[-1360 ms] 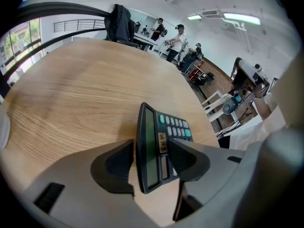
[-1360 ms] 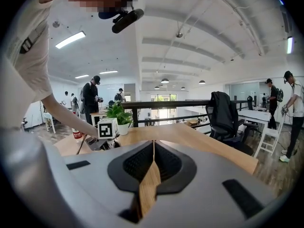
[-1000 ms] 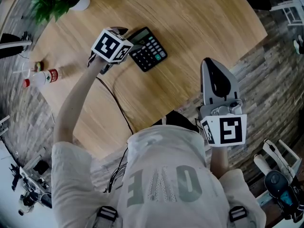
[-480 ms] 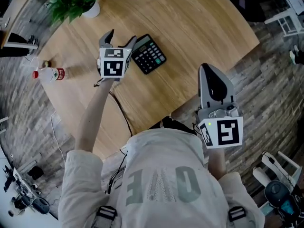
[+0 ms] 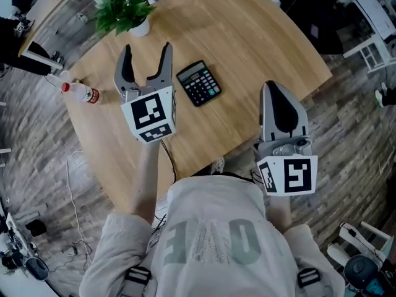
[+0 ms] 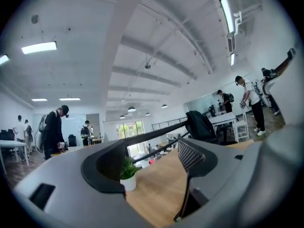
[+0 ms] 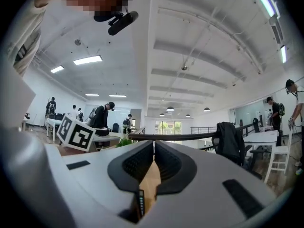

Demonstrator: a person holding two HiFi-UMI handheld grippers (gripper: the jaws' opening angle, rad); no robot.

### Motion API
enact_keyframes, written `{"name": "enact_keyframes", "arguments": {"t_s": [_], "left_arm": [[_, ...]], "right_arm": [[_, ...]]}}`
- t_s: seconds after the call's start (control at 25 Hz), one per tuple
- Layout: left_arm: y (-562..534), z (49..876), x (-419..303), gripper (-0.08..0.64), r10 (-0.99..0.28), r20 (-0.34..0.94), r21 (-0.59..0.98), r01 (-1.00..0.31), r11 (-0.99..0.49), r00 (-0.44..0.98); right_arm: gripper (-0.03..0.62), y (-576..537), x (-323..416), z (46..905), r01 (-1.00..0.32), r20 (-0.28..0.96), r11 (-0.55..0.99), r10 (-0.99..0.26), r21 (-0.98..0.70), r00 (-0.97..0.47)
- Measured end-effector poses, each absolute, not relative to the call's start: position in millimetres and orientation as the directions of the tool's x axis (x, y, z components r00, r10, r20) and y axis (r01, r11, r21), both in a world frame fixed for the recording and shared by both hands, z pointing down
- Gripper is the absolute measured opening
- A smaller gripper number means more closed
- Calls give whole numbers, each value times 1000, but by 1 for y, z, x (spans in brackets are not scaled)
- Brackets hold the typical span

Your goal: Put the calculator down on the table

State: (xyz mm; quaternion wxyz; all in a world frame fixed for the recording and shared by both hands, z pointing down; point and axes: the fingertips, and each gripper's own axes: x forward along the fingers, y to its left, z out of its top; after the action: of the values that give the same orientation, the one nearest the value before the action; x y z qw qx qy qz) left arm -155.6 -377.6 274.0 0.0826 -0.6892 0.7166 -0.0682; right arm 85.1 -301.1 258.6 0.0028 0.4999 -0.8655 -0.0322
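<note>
**Head view.**
- Calculator (image 5: 199, 83): lies flat on the round wooden table (image 5: 260, 36), keys up, near the middle, touched by neither gripper. By this the task looks done.
- Left gripper (image 5: 146, 48): held over the table just left of the calculator, jaws wide apart and empty. This reads as a release posture, clear of the item.
- Right gripper (image 5: 271, 86): held at the table's near edge, well apart from the calculator, jaws together. It is probably parked, having no part in this step.
- Potted plant (image 5: 127, 14) at the far rim and a bottle (image 5: 80, 93) lying at the left rim both stand well apart from the calculator.
- Writing: the bottle's label is red, with print too small to read. The calculator's key legends cannot be read. The marker cubes bear only black-and-white squares.

**Left gripper view.**
- Left gripper (image 6: 152, 170): the jaws stand apart, with only the far plant (image 6: 127, 171) and bare tabletop (image 6: 156, 194) showing between them. The calculator is out of frame.

**Right gripper view.**
- Right gripper (image 7: 153, 163): the jaws are closed against each other, with nothing clamped. The other gripper's marker cube (image 7: 76, 132) shows at the left. No readable text.
</note>
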Motion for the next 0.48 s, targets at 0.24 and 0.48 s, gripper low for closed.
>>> {"name": "enact_keyframes", "arguments": {"t_s": [0.24,0.48], "left_arm": [[-294,185,-152,209,-951,-286,-173,-970,173,-119],[-224,139,-156,8,-864,-444,-99,-945,313,-239]], "right_arm": [[21,-283,73,204,-858,-193,507,-836,83,-513],[21,-264,60,177,-850,-288,522,-806,65,-517]]}}
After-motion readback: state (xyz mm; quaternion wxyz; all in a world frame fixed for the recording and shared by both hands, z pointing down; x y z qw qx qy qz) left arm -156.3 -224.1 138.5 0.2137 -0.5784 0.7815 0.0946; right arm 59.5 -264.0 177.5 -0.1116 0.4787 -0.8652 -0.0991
